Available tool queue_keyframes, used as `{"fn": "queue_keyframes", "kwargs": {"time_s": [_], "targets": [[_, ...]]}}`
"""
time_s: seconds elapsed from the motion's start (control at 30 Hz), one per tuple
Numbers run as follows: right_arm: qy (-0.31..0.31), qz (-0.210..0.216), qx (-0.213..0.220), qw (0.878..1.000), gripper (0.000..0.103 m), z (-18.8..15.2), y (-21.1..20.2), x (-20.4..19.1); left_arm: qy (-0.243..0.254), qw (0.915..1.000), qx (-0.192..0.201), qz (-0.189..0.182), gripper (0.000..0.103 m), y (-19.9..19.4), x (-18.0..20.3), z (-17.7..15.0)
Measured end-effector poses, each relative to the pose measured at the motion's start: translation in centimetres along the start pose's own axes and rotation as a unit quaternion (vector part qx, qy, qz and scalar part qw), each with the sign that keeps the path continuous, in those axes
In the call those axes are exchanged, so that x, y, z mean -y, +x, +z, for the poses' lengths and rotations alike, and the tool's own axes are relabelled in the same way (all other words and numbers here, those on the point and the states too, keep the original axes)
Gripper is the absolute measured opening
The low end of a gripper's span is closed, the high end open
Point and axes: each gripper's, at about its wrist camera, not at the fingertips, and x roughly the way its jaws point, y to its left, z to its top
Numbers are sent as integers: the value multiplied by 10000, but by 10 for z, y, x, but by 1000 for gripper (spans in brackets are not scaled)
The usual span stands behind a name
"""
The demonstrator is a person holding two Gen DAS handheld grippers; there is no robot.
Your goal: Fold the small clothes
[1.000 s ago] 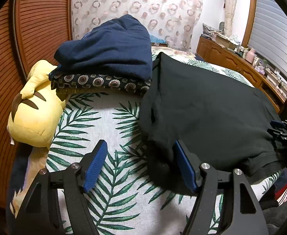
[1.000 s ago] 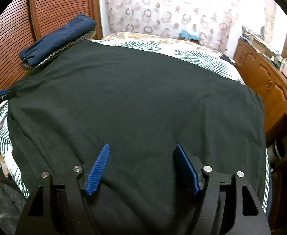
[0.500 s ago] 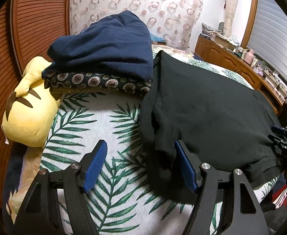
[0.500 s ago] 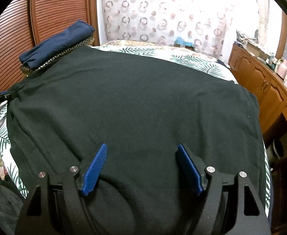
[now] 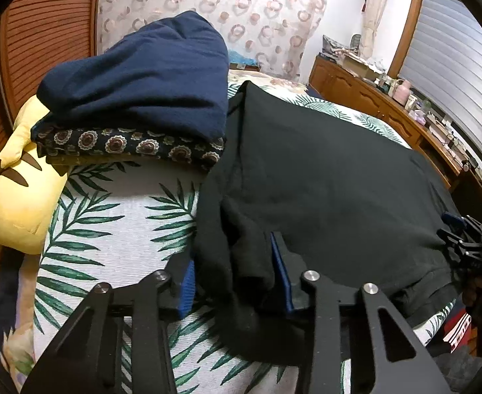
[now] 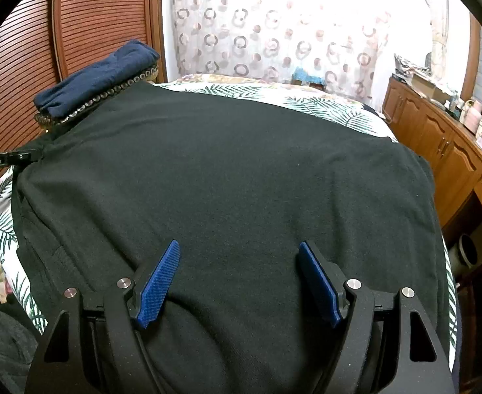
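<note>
A: Nearest to the camera, what does the left tool point(image 5: 234, 275) do?

B: Its two blue pads have a bunch of the black garment point(image 5: 323, 177) between them, at the garment's near-left corner. The fabric fills the gap, so I judge it is pinching that corner, probably to lift it for a fold.

A: And the right tool point(image 6: 239, 279)?

B: Its pads stand wide apart over the near edge of the black garment, and nothing is gripped between them. I think it waits there, or presses the cloth down, so that the garment does not slide.

A: Where does the garment lie?

B: It is spread flat on the bed point(image 5: 116, 216), over a cover with green palm leaves. The cloth looks soft and matt, like a knit, with thick wrinkles only at the pinched corner.

A: What is beyond the garment?

B: Touching its far-left edge there is a pile of folded clothes point(image 5: 142, 92): a dark blue piece on top and a patterned one with round flowers below. Left of the garment, further off, lies a yellow plush toy point(image 5: 20, 197), round and smooth. Behind the garment hangs a curtain point(image 6: 273, 26) with a ring pattern, and to its right stands a wooden cabinet point(image 6: 438, 138)
</note>
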Motion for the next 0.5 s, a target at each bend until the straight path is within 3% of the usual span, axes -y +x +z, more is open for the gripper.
{"fn": "queue_keyframes", "kwargs": {"time_s": [0.1,0.17,0.23,0.5], "targets": [[-1,3,3,10000,77,0,0,0,37,10000,-10,-26,33,0,3,1],[-2,1,2,10000,77,0,0,0,66,9999,-13,-83,20,1,5,1],[0,1,2,10000,77,0,0,0,122,9998,41,-123,14,-2,10,3],[3,17,-25,10000,76,0,-1,0,562,9954,646,-431,13,-36,57,27]]}}
